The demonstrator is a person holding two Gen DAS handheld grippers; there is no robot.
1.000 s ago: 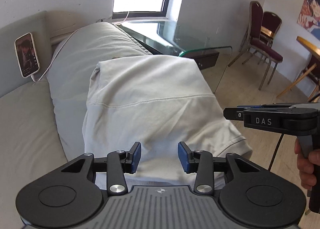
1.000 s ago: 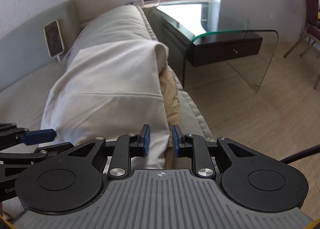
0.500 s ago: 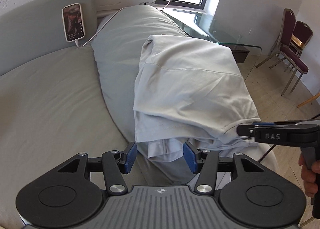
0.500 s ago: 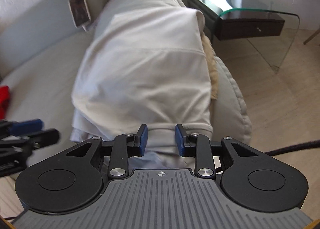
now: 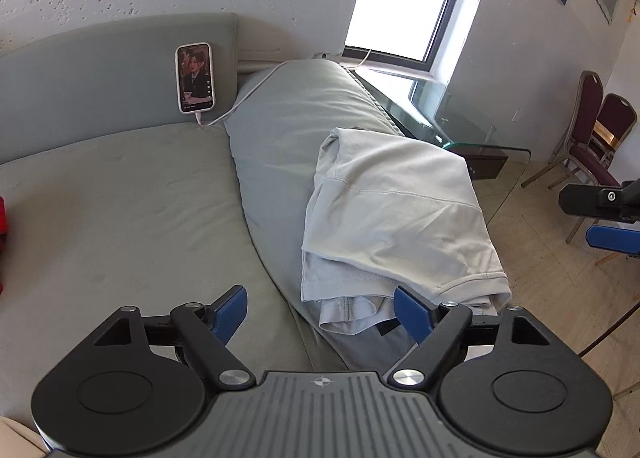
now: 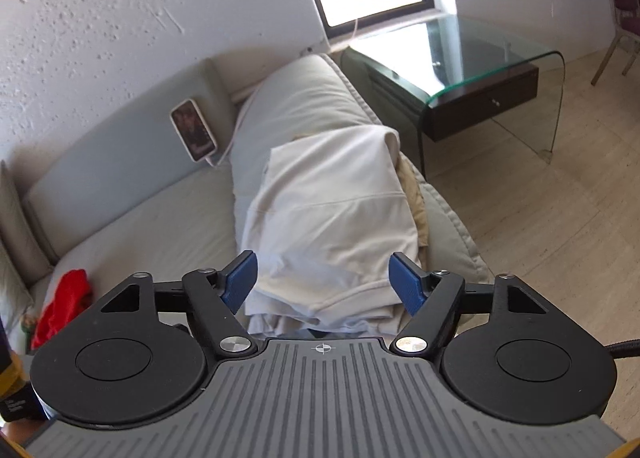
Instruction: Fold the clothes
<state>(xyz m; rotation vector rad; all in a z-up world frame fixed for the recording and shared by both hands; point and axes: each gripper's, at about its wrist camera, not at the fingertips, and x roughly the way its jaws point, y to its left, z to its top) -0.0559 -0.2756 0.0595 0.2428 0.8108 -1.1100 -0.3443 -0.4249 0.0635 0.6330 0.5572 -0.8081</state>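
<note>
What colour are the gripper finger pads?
Blue; the pads show best in the right wrist view, set on black fingers.

Both fisheye views look forward and down along their own claws at the grey sofa armrest (image 5: pixel 288 145). The left wrist view sits to the seat side, facing the folded pale grey shirt (image 5: pixel 392 213) from near. The right wrist view looks from above the shirt's near end. Both share the shirt, the white phone (image 6: pixel 194 129) on the backrest and the curved glass side table (image 6: pixel 496 53).
</note>
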